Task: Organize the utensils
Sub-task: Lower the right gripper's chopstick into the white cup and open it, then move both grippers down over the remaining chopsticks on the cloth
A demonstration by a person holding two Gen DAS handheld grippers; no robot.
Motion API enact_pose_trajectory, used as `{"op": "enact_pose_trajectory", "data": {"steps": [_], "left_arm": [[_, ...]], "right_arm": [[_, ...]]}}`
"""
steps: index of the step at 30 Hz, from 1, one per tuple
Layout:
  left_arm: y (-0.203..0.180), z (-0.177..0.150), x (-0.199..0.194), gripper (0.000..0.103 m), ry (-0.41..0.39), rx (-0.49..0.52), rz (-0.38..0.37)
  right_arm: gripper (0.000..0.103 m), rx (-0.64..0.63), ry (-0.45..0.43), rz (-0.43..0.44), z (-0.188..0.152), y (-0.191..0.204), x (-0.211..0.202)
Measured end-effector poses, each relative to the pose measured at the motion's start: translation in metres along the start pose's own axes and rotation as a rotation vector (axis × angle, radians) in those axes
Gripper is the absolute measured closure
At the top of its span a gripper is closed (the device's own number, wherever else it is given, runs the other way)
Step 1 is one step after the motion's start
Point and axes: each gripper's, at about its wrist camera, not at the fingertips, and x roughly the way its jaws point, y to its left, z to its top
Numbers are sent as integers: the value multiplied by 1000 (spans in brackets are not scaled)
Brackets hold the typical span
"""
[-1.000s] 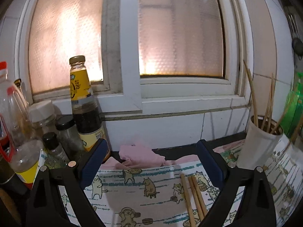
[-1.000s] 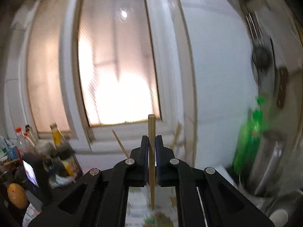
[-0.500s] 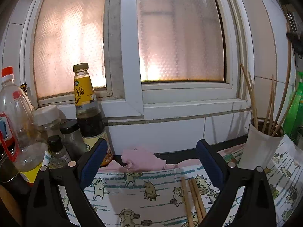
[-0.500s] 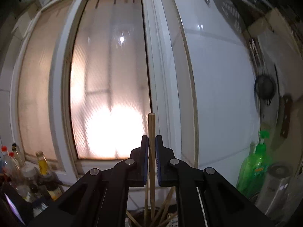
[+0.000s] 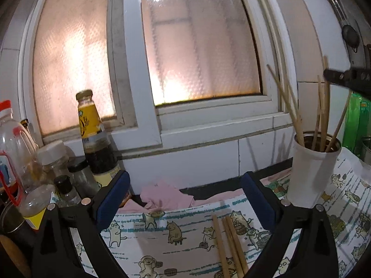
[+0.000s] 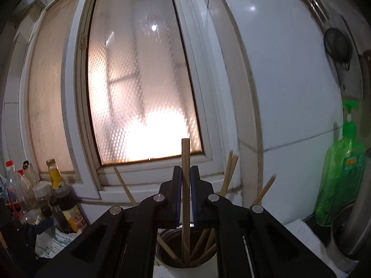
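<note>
Showing only rightward — green soap bottle [image 6: 340, 180]

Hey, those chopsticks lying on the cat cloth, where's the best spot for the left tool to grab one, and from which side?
Grip a single chopstick near its far end, coming down from above with the fingers straddling it crosswise. The three lie flat, close together on the cloth, so the leftmost, slightly apart, is probably easiest for the open left tool.

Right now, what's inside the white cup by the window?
The white cup holds several wooden chopsticks leaning apart against its rim. The right gripper, shut on one upright chopstick, has its lower end inside. The cup's bottom is hidden.
</note>
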Motion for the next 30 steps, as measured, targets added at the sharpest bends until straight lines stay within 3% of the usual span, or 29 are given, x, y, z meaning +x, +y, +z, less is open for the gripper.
{"op": "enact_pose_trajectory", "data": {"steps": [3,6,10,12,14,18,20,25,30], "left_arm": [[-2,2,-4,3,-19,11,-9],[9,4,2,1,33,-63,-61],[27,5,10,1,58,-145,-37],[34,4,10,1,60,-166,-32],[39,4,11,1,63,-187,-38],[43,1,15,1,80,-210,-25],[43,0,17,1,86,-208,-20],[47,1,15,1,70,-220,-18],[56,3,9,1,62,-257,-36]], "right_arm": [[95,26,-9,-4,-9,-3,0],[95,33,-27,-2,-11,-5,0],[94,34,-35,-13,-16,-5,-1],[81,73,-46,-20,-17,-8,-6],[47,110,-61,-19,-17,-12,-12],[39,90,-141,-36,-17,-10,-29],[18,80,-198,-67,-19,-7,-40],[12,129,-340,-76,-26,-5,-71],[2,132,-336,-24,-29,3,-76]]}}
